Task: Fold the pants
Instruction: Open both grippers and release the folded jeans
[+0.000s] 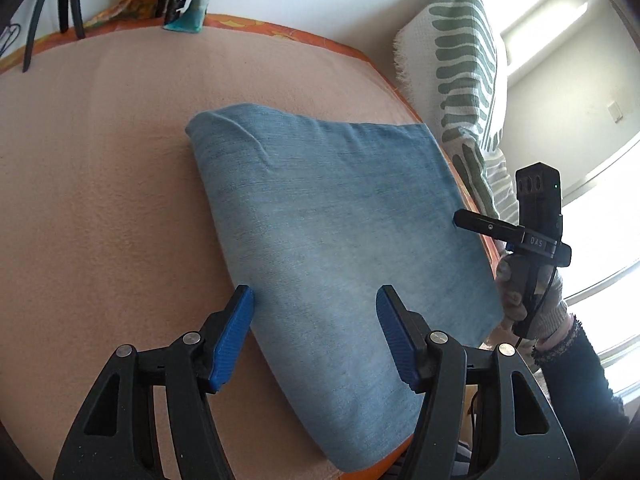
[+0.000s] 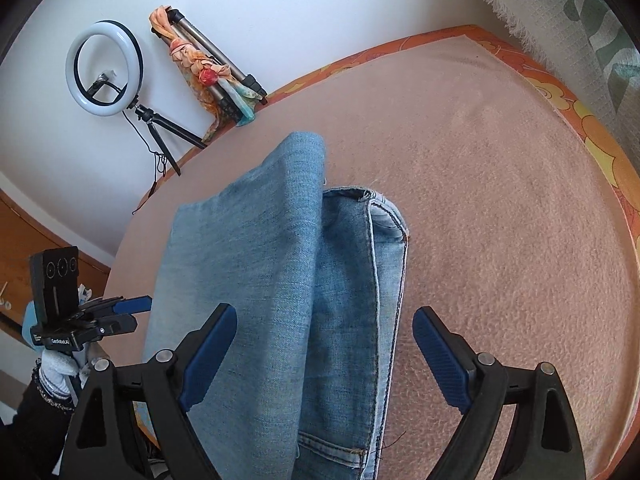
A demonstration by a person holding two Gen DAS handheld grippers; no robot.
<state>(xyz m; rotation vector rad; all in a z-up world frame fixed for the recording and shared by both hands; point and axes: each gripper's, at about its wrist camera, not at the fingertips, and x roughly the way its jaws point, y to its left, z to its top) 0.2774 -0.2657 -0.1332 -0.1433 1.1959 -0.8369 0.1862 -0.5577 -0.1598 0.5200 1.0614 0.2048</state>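
Light blue denim pants (image 1: pixel 332 216), folded into a thick rectangle, lie on a peach blanket-covered bed (image 1: pixel 100 160); the left gripper (image 1: pixel 316 332) at six o'clock and right gripper (image 2: pixel 324 356) hover with jaws wide and empty, so finishing well probably means pressing the layers flat.

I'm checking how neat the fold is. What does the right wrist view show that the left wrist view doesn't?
Only the right wrist view shows the layered edge with its stitched seams, the ring light and the left gripper from outside. Only the left wrist view shows the smooth top face, unbroken, and the right gripper from outside. Both show the folded jeans on the pink blanket, jaws open.
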